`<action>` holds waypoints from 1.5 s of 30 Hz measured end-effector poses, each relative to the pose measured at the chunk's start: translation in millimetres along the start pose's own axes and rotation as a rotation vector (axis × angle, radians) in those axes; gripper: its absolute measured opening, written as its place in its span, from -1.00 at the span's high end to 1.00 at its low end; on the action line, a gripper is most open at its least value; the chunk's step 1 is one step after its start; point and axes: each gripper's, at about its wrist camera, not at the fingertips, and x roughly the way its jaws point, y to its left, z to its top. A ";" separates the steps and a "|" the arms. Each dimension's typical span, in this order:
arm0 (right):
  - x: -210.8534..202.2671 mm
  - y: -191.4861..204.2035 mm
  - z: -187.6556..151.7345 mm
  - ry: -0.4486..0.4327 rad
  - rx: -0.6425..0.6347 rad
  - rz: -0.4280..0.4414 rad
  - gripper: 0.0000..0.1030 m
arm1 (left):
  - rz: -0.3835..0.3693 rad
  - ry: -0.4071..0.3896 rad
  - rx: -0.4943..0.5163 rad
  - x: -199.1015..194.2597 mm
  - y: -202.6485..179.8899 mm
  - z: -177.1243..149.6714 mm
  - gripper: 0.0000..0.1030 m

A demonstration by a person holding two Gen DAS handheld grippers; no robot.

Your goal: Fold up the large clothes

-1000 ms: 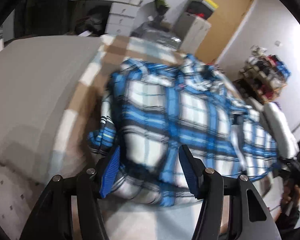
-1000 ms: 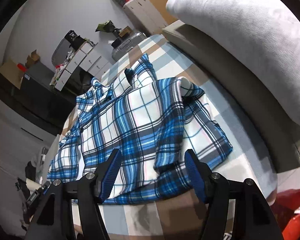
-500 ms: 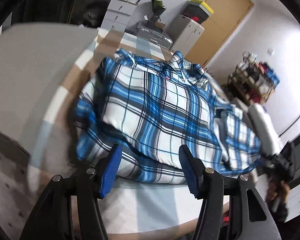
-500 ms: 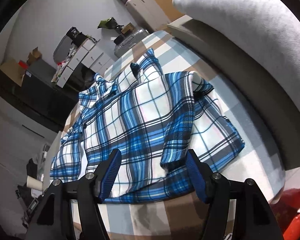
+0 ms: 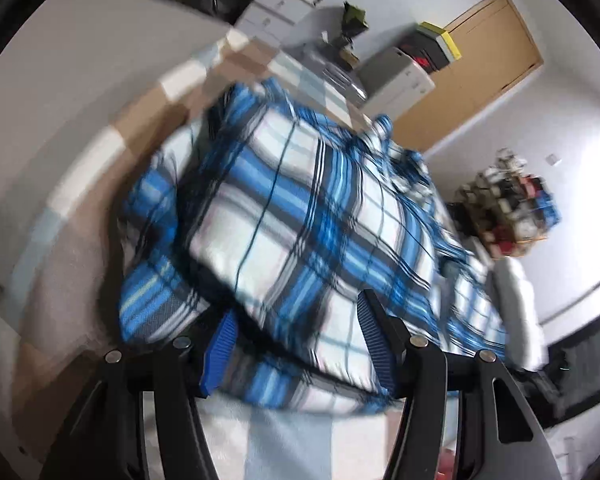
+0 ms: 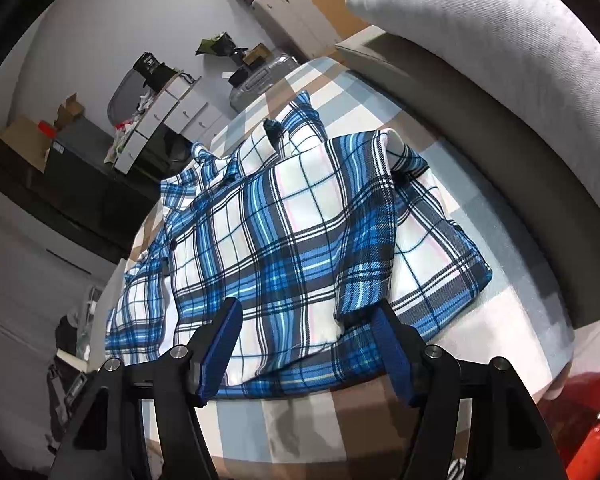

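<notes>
Bedding in tan, white and pale-blue checks (image 6: 500, 312) carries the blue plaid shirt (image 6: 284, 240), partly folded, hem at the near edge, collar toward the far edge. Left gripper (image 5: 296, 336) — jaws just closing a little, still apart — frames the shirt's near hem, pads not pressing. Right gripper (image 6: 310, 346) stands open over the same hem, beside the folded-in sleeve (image 6: 368, 240).

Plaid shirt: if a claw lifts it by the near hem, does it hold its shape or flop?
Likely flops: the shirt is thin cloth, already creased and folded over itself. The folded-in sleeve lies loose on top, so it would probably slide off or unfold. It probably drags rather than slides on the checked blanket, bunching if pushed.
</notes>
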 end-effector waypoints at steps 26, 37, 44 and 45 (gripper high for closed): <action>10.8 30.0 -21.6 0.081 -0.031 0.103 -0.39 | -0.176 0.063 0.094 18.0 -54.5 78.6 0.10; 55.2 38.7 -46.4 0.191 0.061 0.347 -0.39 | -0.158 0.076 0.107 12.7 -54.7 64.7 0.10; 41.2 8.1 -37.1 0.119 0.165 0.378 -0.38 | -0.155 0.095 0.167 -7.1 -49.0 38.9 0.09; 37.0 3.2 -35.6 0.100 0.177 0.360 -0.38 | -0.158 0.108 0.170 -8.3 -46.6 34.6 0.09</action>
